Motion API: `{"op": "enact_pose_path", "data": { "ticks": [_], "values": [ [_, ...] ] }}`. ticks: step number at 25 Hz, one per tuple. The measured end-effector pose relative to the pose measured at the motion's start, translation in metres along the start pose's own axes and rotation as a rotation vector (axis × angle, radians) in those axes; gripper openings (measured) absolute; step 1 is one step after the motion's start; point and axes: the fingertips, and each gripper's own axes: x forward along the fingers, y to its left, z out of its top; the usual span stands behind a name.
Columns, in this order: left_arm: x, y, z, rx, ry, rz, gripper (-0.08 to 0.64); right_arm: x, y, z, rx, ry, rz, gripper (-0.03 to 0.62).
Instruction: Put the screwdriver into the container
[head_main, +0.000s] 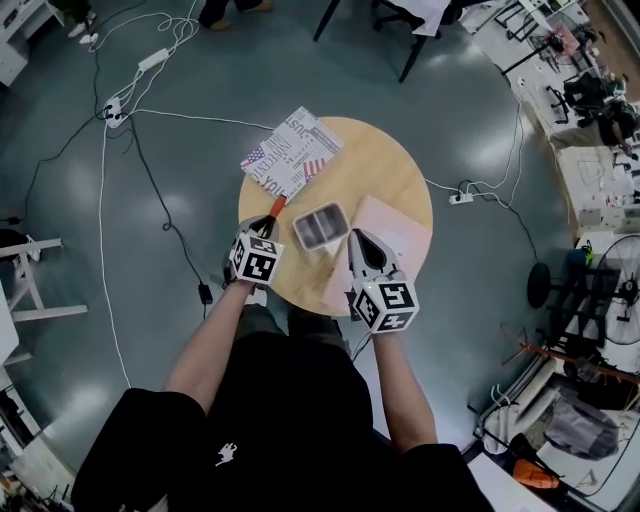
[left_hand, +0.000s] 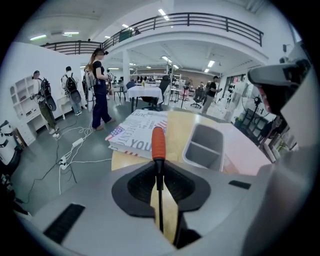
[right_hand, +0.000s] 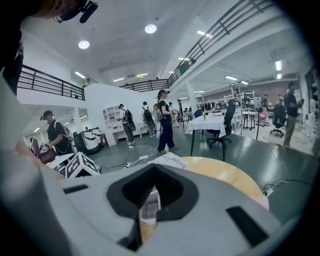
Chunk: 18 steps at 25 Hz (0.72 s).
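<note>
The screwdriver has an orange handle and a thin dark shaft. My left gripper is shut on the shaft, with the handle pointing forward over the round wooden table. In the head view the left gripper sits at the table's left edge, with the screwdriver sticking out ahead of it. The grey divided container stands mid-table, just right of the left gripper, and shows as a container ahead to the right. My right gripper is shut and empty beside the container's right side; the container shows past its jaws.
A magazine with flag print lies at the table's far left. A pink sheet covers the table's right part under the right gripper. Cables and a power strip lie on the floor around the table. People stand in the background.
</note>
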Motion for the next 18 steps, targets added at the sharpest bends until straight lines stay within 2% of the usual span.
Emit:
{"op": "enact_pose_path", "data": {
  "ticks": [9, 15, 18],
  "values": [
    [-0.045, 0.000, 0.054, 0.045, -0.164, -0.042, 0.054, -0.003, 0.010, 0.016, -0.004, -0.058, -0.010, 0.000],
    [-0.064, -0.009, 0.090, 0.076, -0.243, -0.053, 0.054, -0.002, 0.005, 0.031, -0.028, -0.076, -0.004, 0.000],
    [-0.067, -0.019, 0.099, 0.087, -0.256, -0.060, 0.054, -0.001, -0.003, 0.034, -0.029, -0.079, 0.002, 0.000]
  ]
}}
